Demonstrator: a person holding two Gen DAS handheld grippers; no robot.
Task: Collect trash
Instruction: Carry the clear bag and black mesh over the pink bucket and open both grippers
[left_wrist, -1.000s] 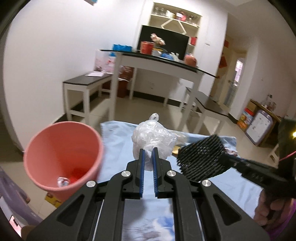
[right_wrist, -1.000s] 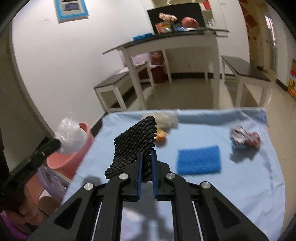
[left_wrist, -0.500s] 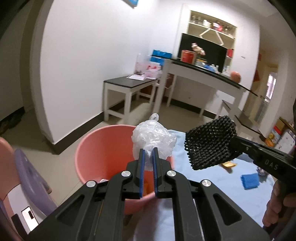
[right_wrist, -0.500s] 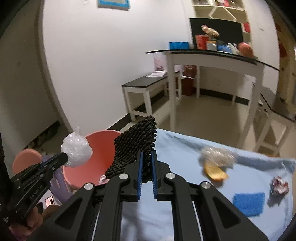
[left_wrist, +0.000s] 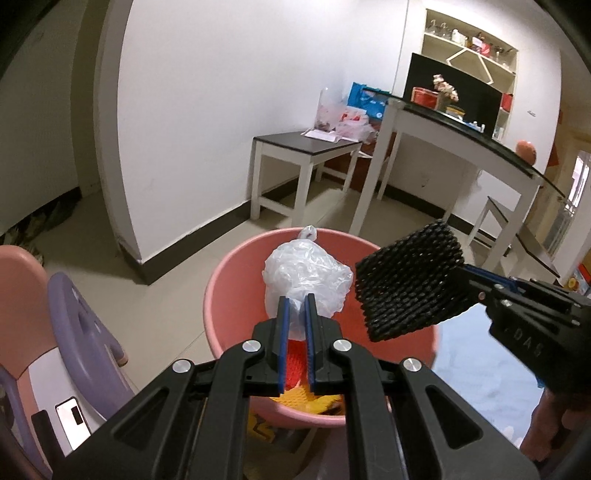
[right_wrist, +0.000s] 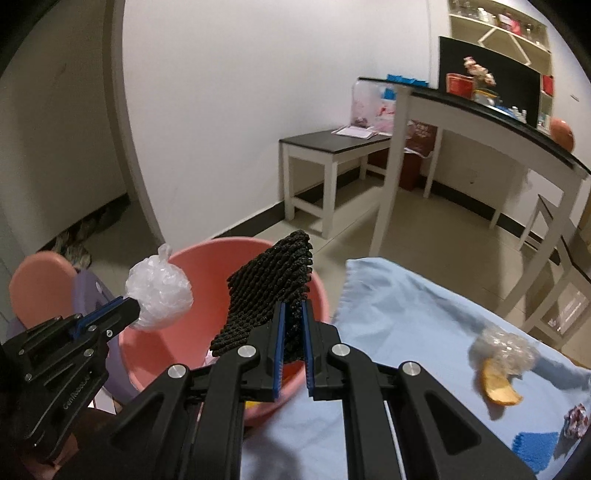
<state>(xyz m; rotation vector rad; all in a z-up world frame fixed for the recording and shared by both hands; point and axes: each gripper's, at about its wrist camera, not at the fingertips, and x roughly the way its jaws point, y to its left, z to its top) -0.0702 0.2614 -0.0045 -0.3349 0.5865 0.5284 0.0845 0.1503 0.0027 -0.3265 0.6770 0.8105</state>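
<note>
Above the pink bucket (left_wrist: 236, 280), the left tongs (left_wrist: 295, 301) grip a white plastic bag (left_wrist: 306, 275); to their right, the right tongs (right_wrist: 293, 308) grip a black mesh pad (right_wrist: 273, 284)

Both wrist views look down, close over pink bin (left_wrist: 236, 288) (right_wrist: 207, 291), shared.

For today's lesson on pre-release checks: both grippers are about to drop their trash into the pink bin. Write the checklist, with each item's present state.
1. Left gripper clamps the plastic bag: ok.
2. Right gripper clamps the black mesh foam: ok.
3. Bag over the pink bin: ok.
4. Foam over the bin's opening: ok, near its table-side rim.
5. Room left in the bin: ok.
6. More trash on the blue cloth: not ok, the orange peel remains.
</note>
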